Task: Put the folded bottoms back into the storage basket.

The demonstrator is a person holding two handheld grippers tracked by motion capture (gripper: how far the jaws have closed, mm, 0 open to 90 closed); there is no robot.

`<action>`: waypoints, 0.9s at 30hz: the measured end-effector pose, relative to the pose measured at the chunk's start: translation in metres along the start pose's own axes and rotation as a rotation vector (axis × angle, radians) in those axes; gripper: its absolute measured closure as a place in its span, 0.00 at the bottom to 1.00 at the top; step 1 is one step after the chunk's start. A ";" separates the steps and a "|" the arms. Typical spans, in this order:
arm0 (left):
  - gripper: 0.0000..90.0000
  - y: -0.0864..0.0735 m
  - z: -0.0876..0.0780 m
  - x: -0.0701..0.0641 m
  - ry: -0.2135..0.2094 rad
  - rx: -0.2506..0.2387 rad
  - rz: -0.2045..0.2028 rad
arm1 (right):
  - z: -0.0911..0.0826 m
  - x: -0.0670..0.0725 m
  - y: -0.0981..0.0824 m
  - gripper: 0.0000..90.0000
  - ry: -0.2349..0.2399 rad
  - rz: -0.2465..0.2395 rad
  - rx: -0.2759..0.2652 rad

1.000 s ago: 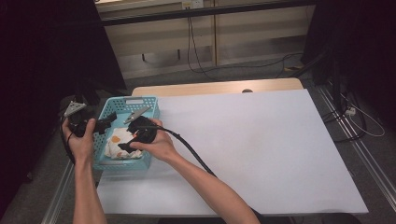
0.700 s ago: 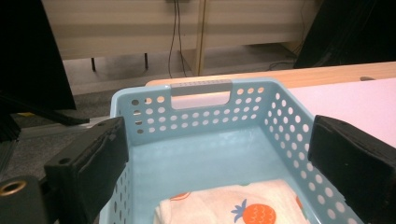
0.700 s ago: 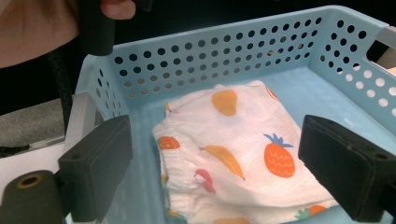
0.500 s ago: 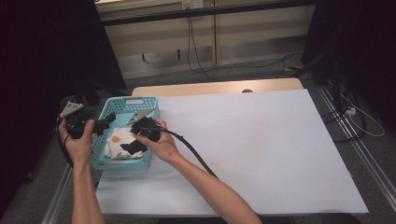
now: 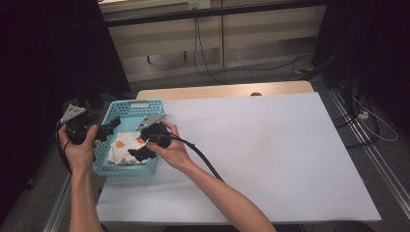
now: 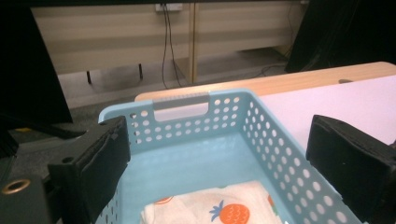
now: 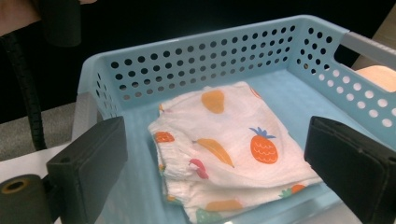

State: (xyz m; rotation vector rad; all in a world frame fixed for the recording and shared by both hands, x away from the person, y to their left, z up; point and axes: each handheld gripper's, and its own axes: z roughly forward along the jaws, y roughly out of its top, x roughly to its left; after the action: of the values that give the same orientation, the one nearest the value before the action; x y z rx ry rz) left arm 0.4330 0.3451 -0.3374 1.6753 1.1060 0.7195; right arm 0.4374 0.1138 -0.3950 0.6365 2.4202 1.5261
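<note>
We see a light blue perforated basket (image 5: 126,170) standing at the near left corner of the white table (image 5: 270,154), its left wall close to the table's left edge and its near wall a little back from the front edge. Inside it lies a folded white cloth with fruit prints (image 5: 124,147), flat on the basket floor in the near half; in the right gripper view the cloth (image 7: 229,144) leaves a strip of bare blue floor between itself and the far perforated wall.

Our right gripper (image 5: 136,153) hangs over the near right part of the basket, above the cloth's right edge. Its jaws have just been opening and now stand wide apart, the two black pads on either side of the cloth and clear of it, gripping nothing.

Our left gripper (image 5: 112,126) sits at the basket's left wall, pointing across it toward the far end. Its jaws are wide apart too and hold nothing; in the left gripper view the left pad is outside the left wall while the right pad is over the right rim, with the basket (image 6: 261,140) and its handle slot ahead.

To the right of the basket the whole table surface lies free, out to the far wooden edge (image 5: 222,91) and the right edge.
</note>
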 end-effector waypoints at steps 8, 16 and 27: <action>0.06 -0.002 -0.006 -0.014 -0.005 -0.011 -0.037 | -0.007 0.001 -0.005 0.05 -0.014 -0.002 -0.010; 0.06 -0.019 -0.011 -0.014 0.020 0.009 0.003 | -0.016 -0.002 -0.013 0.06 -0.054 -0.007 -0.012; 0.07 -0.038 -0.022 -0.026 0.040 0.031 0.046 | -0.031 -0.005 -0.023 0.06 -0.088 -0.004 -0.035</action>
State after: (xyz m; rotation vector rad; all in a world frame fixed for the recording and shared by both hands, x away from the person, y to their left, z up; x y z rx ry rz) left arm 0.3909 0.3351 -0.3640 1.7237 1.1148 0.7713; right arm 0.4237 0.0785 -0.4022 0.6765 2.3235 1.5028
